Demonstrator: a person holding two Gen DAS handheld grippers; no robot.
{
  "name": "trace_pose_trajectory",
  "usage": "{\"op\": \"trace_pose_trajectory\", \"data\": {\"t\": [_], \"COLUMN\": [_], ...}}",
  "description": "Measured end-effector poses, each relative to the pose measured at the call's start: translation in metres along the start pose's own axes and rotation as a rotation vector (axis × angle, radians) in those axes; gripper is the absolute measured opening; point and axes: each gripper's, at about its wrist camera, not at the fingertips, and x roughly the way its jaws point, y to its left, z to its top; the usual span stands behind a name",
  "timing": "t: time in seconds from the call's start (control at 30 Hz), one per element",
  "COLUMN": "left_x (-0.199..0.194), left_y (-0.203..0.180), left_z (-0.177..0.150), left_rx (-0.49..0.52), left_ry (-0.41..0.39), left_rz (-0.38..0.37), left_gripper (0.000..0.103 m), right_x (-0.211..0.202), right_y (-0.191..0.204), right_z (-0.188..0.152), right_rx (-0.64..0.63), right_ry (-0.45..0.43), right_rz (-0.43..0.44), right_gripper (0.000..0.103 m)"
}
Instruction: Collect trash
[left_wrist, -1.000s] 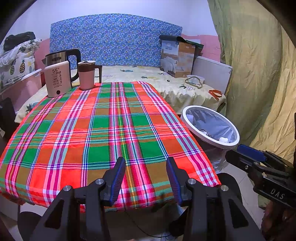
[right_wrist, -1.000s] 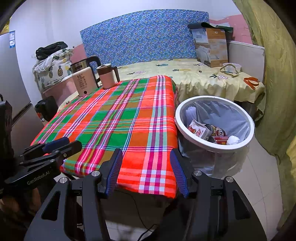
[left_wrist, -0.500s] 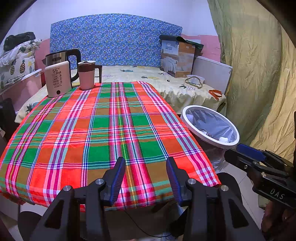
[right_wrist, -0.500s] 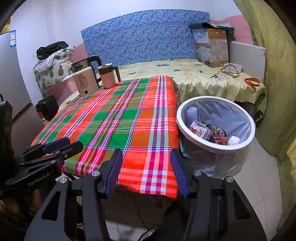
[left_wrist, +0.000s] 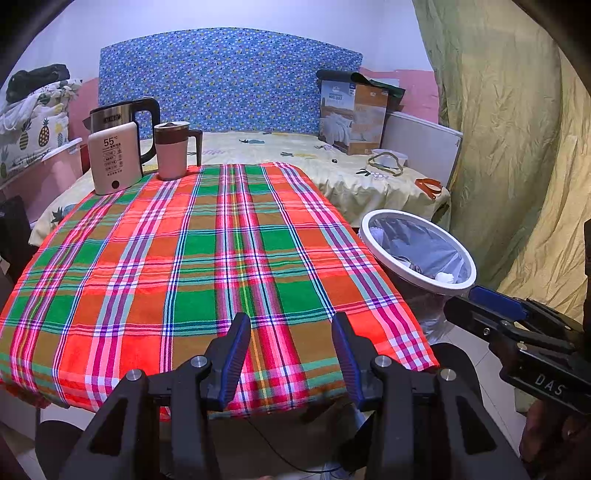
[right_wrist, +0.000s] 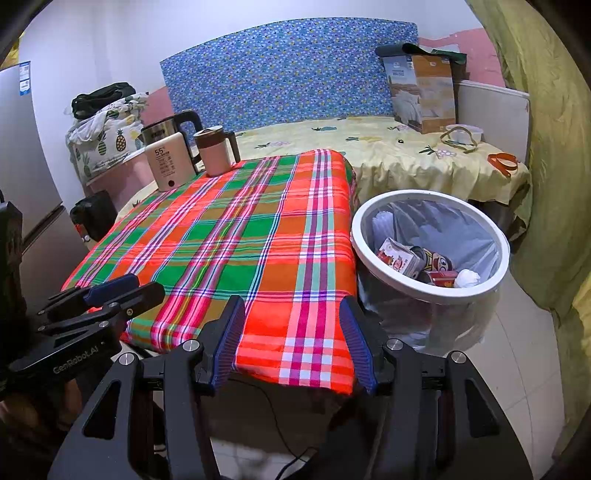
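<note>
looks finished: both released, empty, left gripper (left_wrist: 291, 354) and right gripper (right_wrist: 291, 341) at near desk (left_wrist: 207, 258) edge, trash in bin (right_wrist: 430, 291) right; nothing left to grasp.

Left gripper (left_wrist: 291, 347) — matte black frame, ribbed blue pads (left_wrist: 236, 354), silver screws at the knuckles. Right gripper (right_wrist: 293, 339) matches it — "DAS" lettered on its side, "GenRobot.AI" on the left's.
</note>
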Motion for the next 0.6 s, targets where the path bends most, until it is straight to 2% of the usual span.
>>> {"op": "trace_pose_trajectory", "data": {"t": [0.6], "left_x": [0.0005], "left_y": [-0.0022], "left_z": [0.0005], "left_rx": [0.002], "left_ry": [0.005], "left_rz": [0.001], "left_gripper": [0.046], "right_x": [0.0007], "right_y": [-0.0007], "right_z": [-0.0004], "right_rx": [0.001], "right_ry": [0.001], "right_rz": [0.000], "right_gripper": [0.055]}}
